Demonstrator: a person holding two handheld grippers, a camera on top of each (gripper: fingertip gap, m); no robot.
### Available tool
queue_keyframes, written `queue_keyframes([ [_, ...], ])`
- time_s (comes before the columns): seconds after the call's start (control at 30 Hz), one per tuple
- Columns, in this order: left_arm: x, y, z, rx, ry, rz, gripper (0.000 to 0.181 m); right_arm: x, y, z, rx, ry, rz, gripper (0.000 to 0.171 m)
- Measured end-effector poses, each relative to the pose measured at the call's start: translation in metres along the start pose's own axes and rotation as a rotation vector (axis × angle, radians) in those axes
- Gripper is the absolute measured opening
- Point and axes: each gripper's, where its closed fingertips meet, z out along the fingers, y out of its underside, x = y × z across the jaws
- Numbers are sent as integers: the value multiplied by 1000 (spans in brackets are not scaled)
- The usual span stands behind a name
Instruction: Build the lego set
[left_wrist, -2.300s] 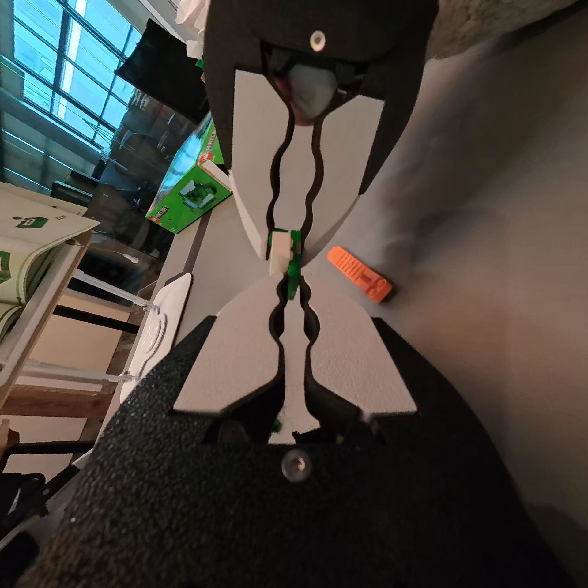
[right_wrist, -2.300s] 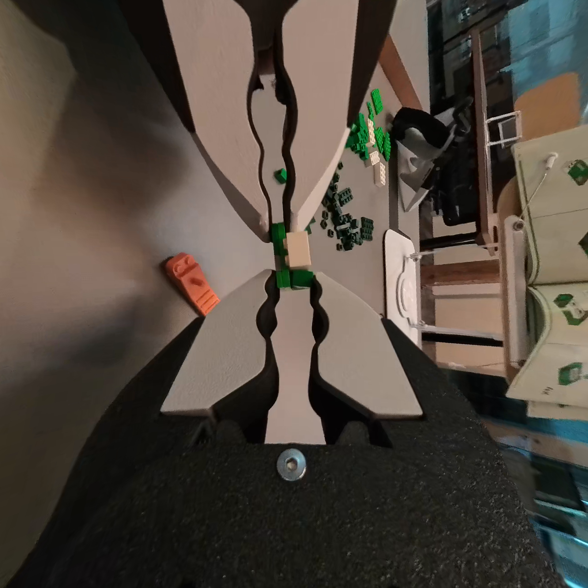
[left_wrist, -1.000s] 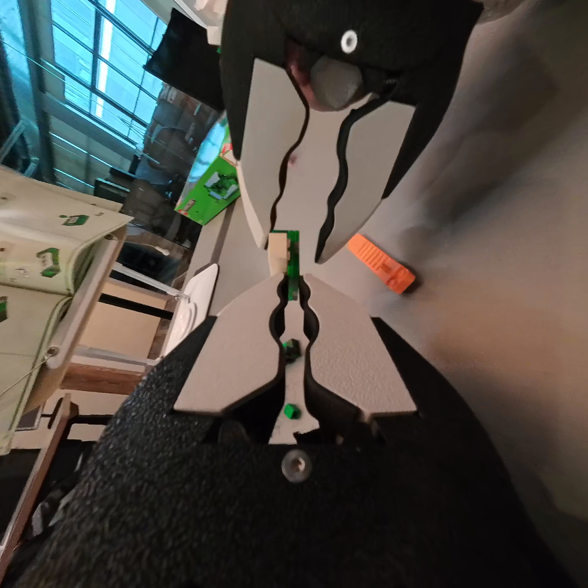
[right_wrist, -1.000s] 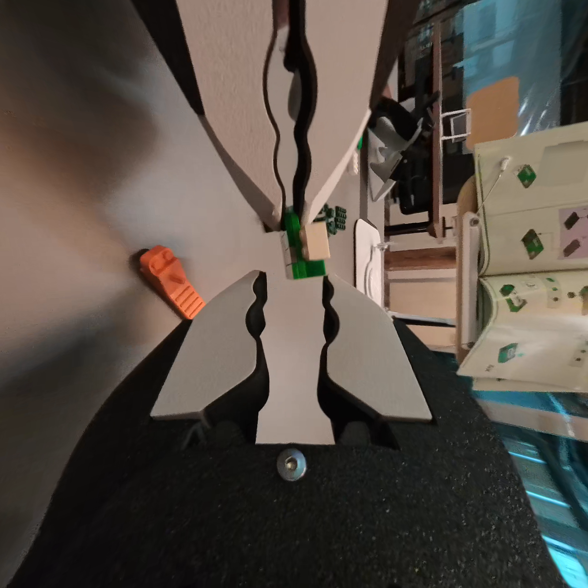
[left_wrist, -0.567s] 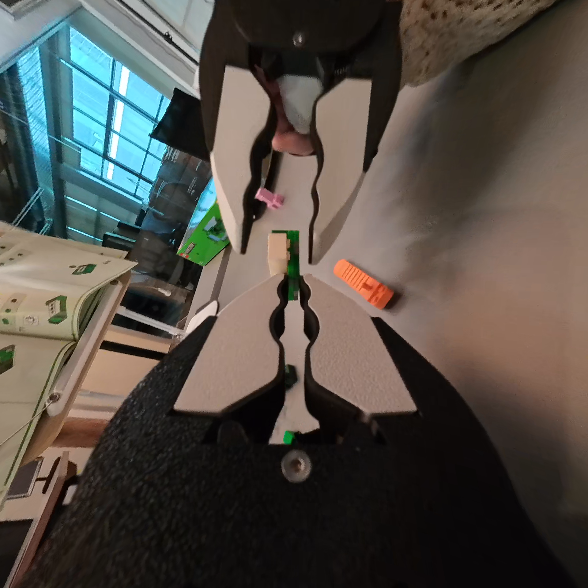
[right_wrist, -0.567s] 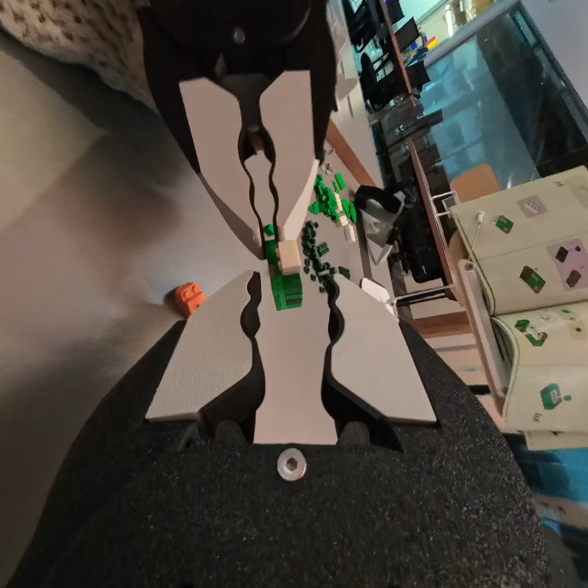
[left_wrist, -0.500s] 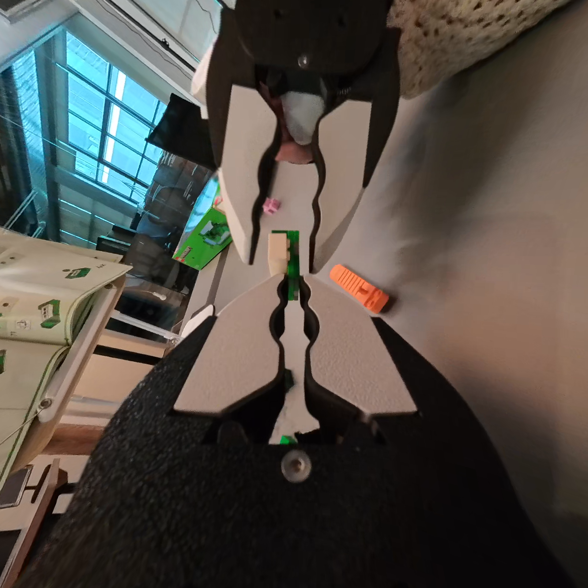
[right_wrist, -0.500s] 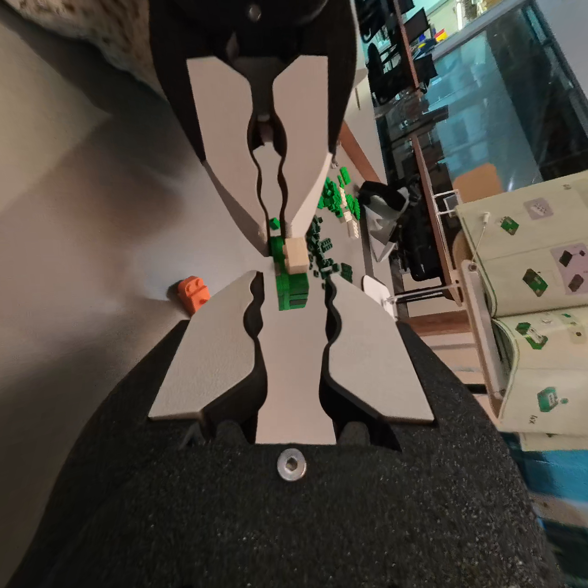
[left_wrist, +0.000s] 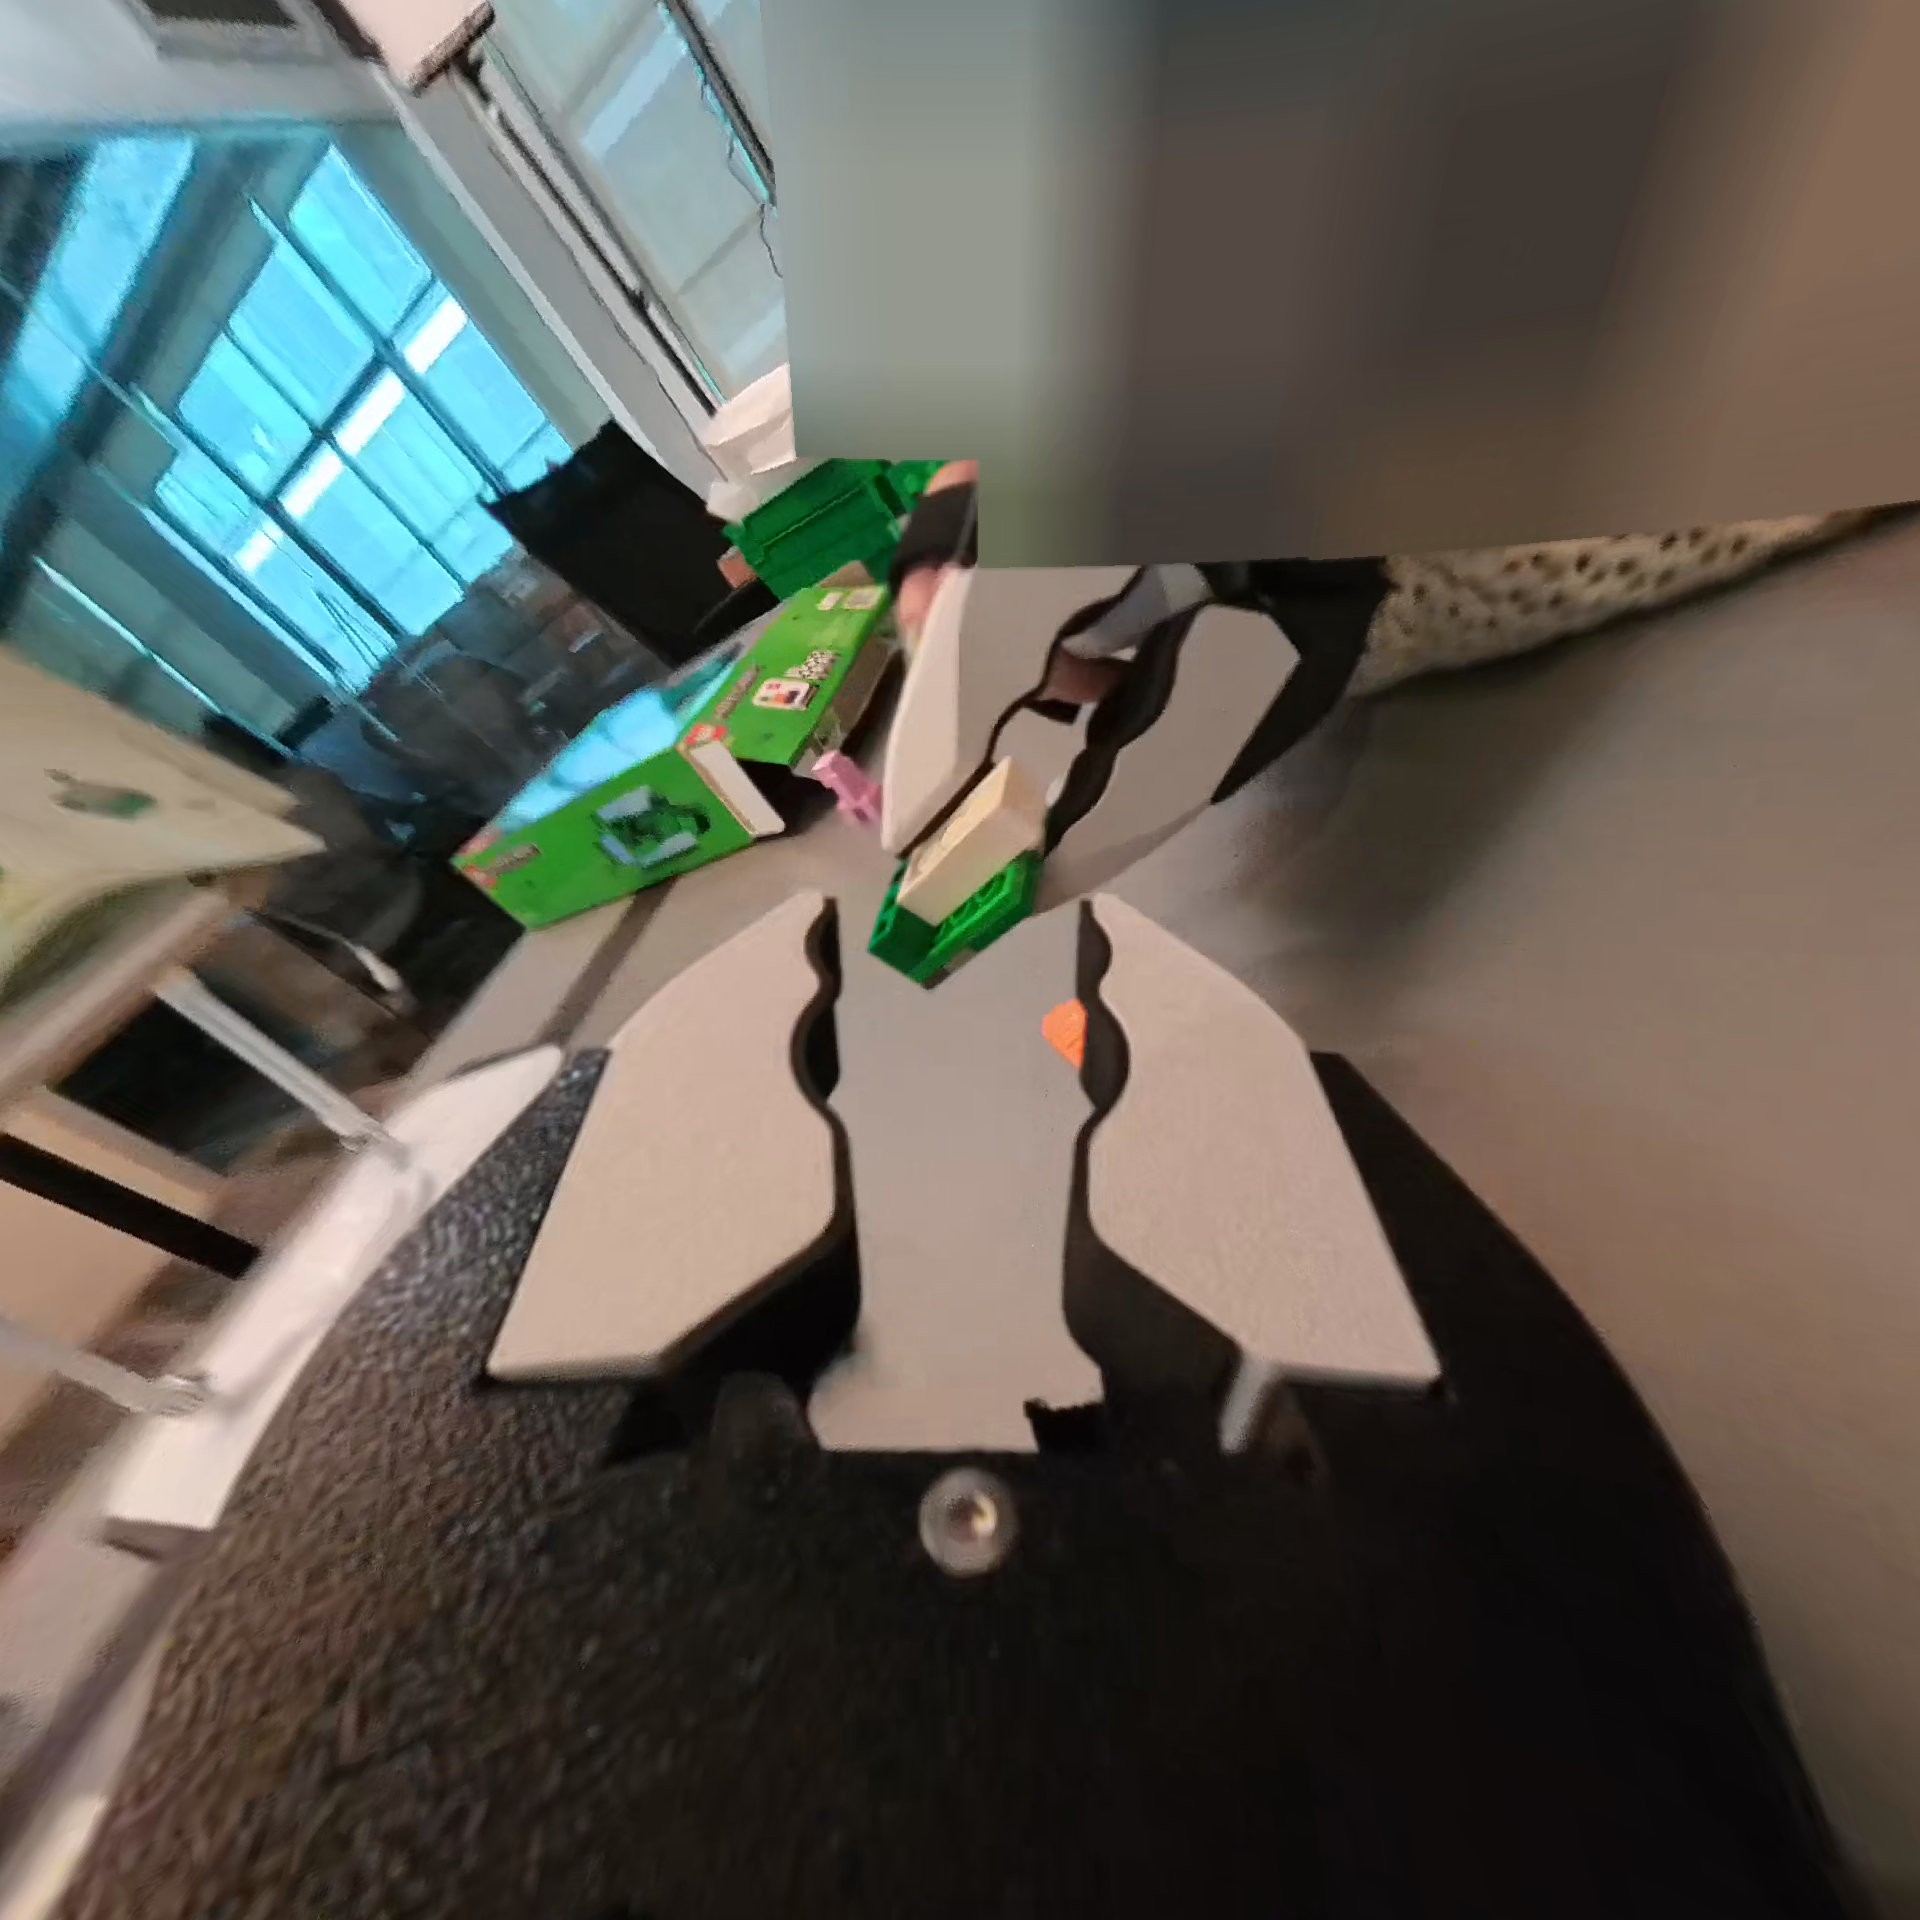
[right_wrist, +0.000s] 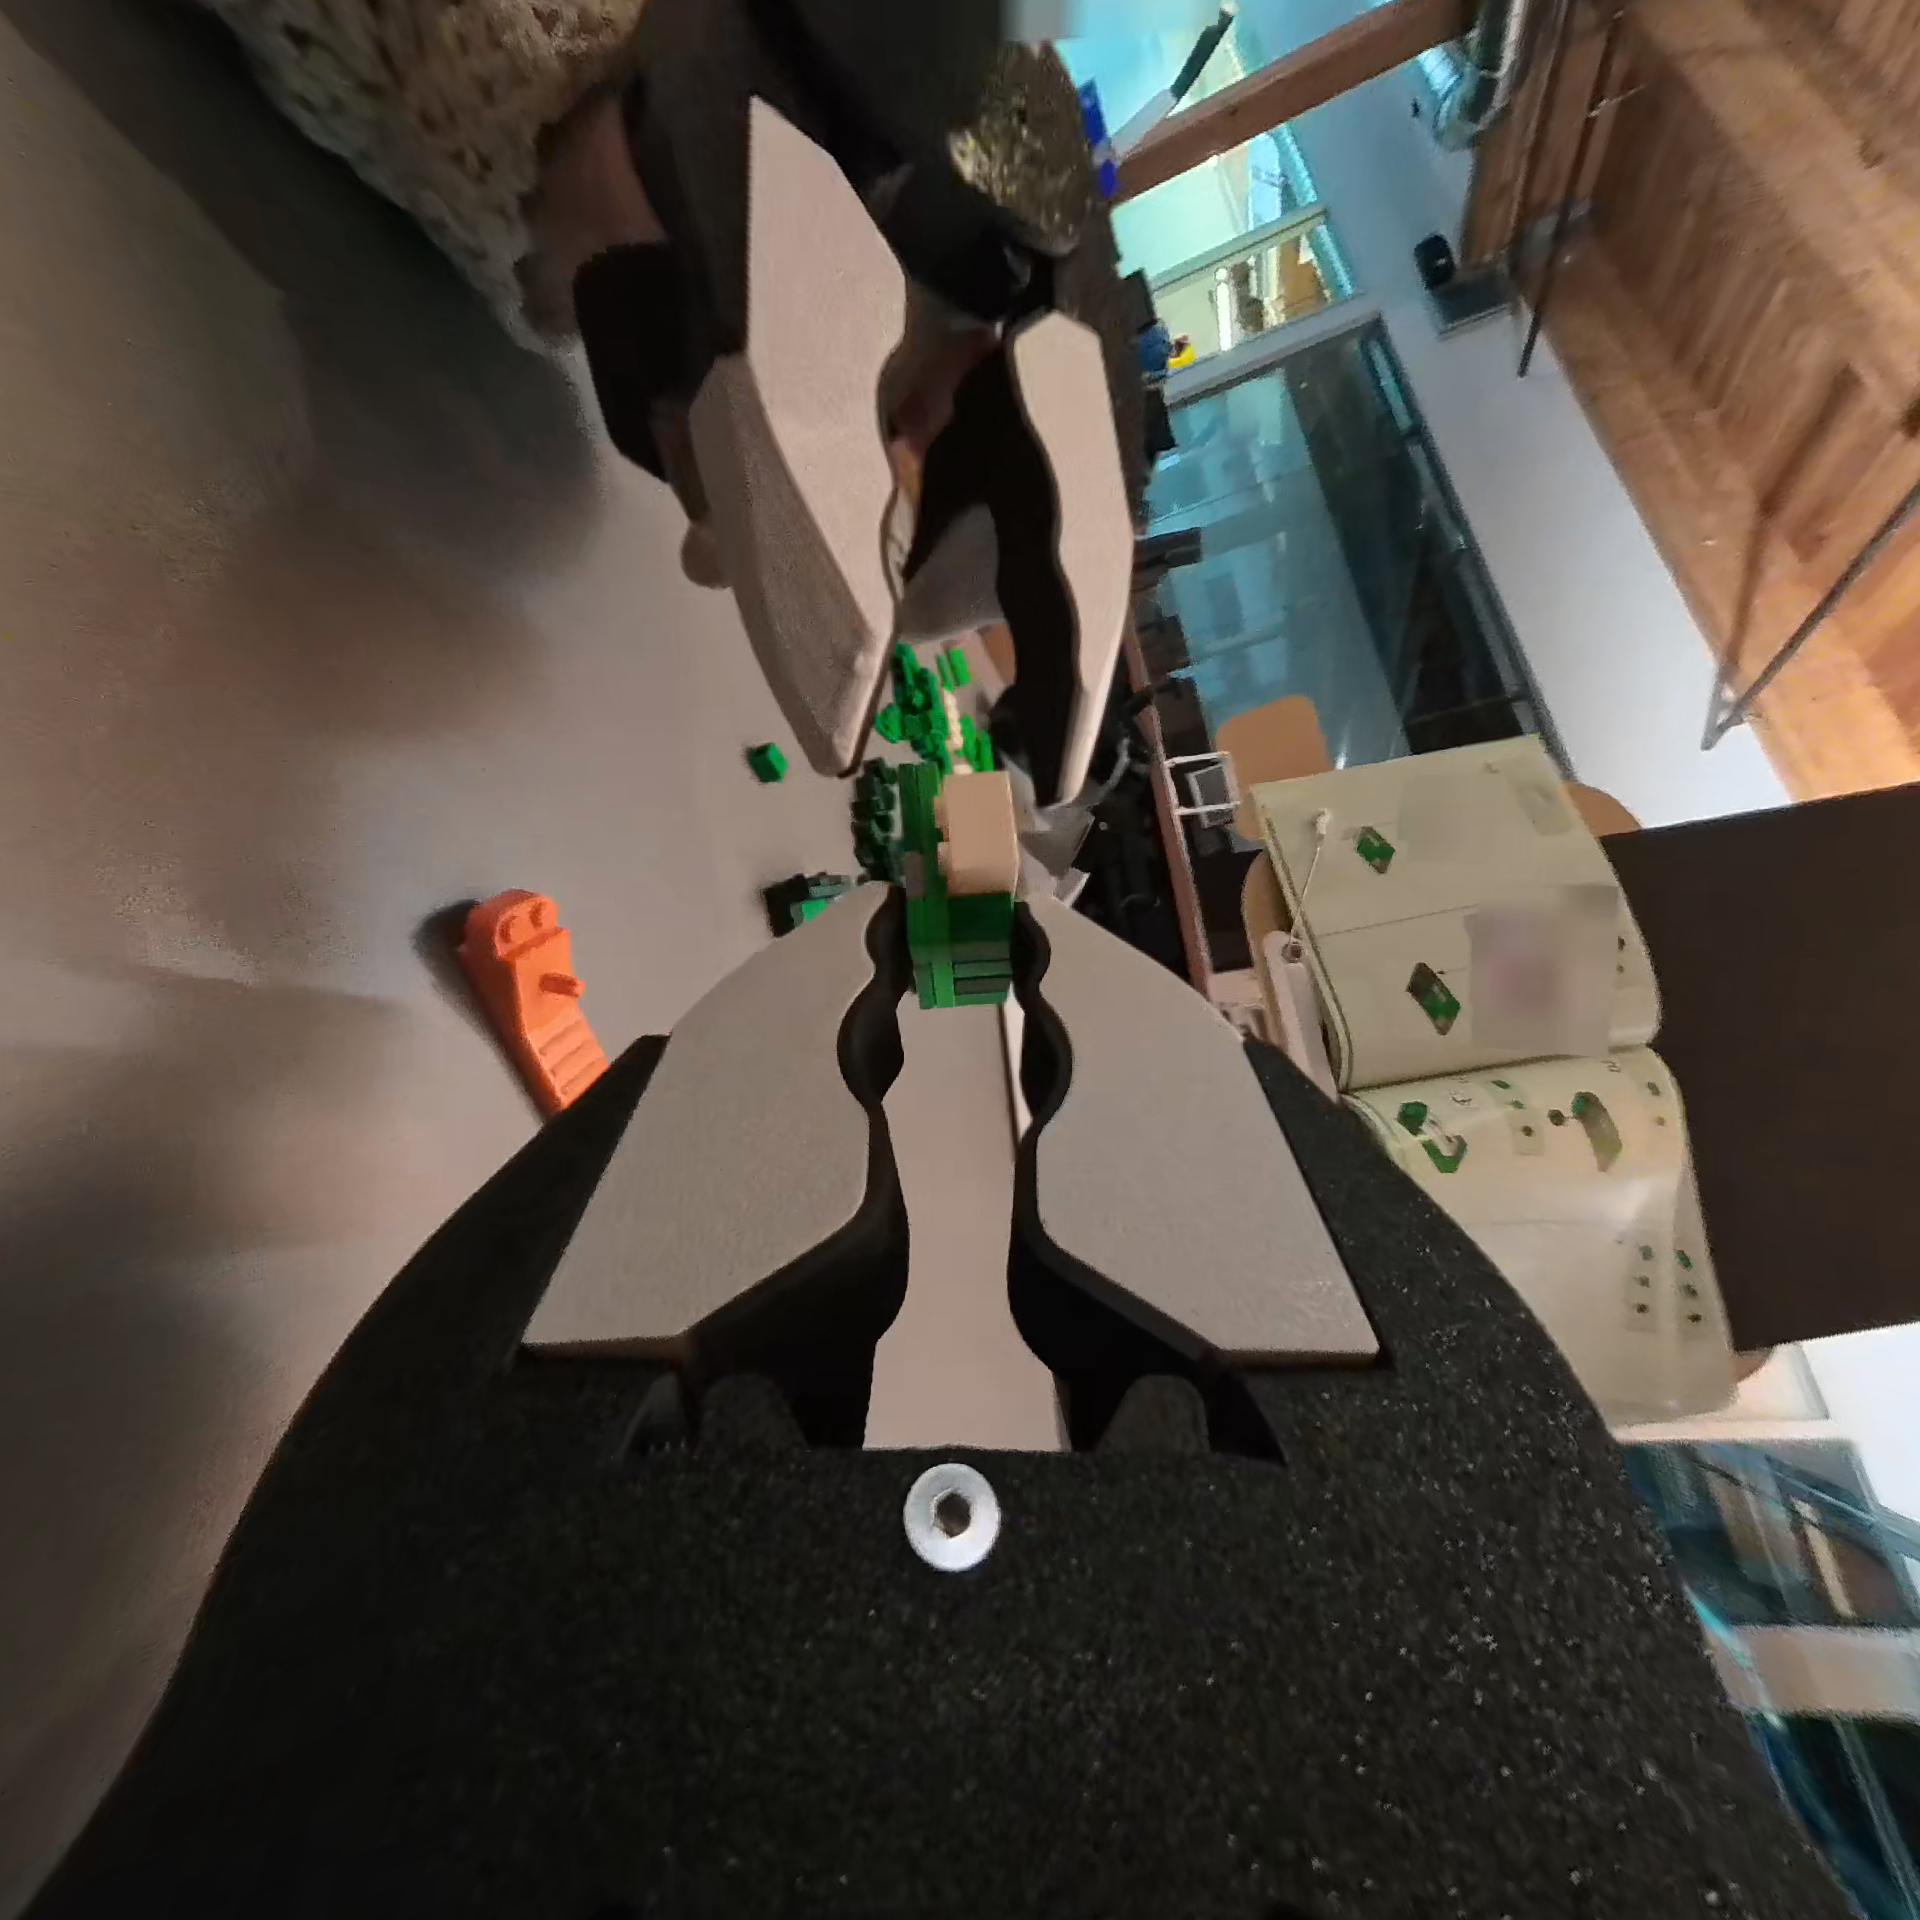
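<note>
A small green lego assembly (right_wrist: 956, 956) with a tan brick (right_wrist: 977, 831) on it sits between the tips of my right gripper (right_wrist: 948, 902), which is shut on it above the grey table. My left gripper (right_wrist: 945, 779) hangs just beyond it, jaws apart and empty. In the left wrist view my left gripper (left_wrist: 956, 914) is open in the foreground. The assembly (left_wrist: 935, 930) and its tan brick (left_wrist: 966, 847) are held just ahead of it by my right gripper (left_wrist: 977, 847).
An orange brick separator (right_wrist: 530, 987) lies on the table to the left. A pile of loose green bricks (right_wrist: 914, 707) lies farther off. An open instruction booklet (right_wrist: 1455, 987) stands at the right. A green set box (left_wrist: 644, 821) and a pink piece (left_wrist: 847, 779) lie beyond.
The assembly passed from my left gripper to my right. The left gripper opened and drew back; the right gripper closed on the green part.
</note>
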Motion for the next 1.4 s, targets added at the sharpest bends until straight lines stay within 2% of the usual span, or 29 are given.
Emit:
queue_keyframes([
  [0.23,-3,3,3,38,120,-405,50,6,-8,-1,20,102,-133,18],
  [0.37,4,-1,3,66,223,-531,37,1,-9,-1,22,98,-151,18],
  [0.53,5,0,3,66,227,-535,35,-1,-14,-3,27,99,-148,18],
  [0.63,6,2,5,52,229,-534,40,-2,-18,-4,30,103,-141,18],
  [0.67,7,2,5,48,239,-537,35,-3,-19,-5,29,99,-137,18],
  [1.07,6,-3,3,97,245,-556,34,-7,-29,-7,26,112,-160,18],
  [1.17,2,-3,2,90,204,-520,34,-2,-25,-7,11,141,-147,20],
  [1.23,-7,-1,-1,95,145,-495,34,4,-21,-8,-1,173,-127,34],
  [1.3,-19,-1,-7,116,69,-466,34,11,-20,-8,-2,176,-35,40],
  [1.4,-39,1,-19,129,-79,-366,33,20,-3,-12,31,199,156,38],
])
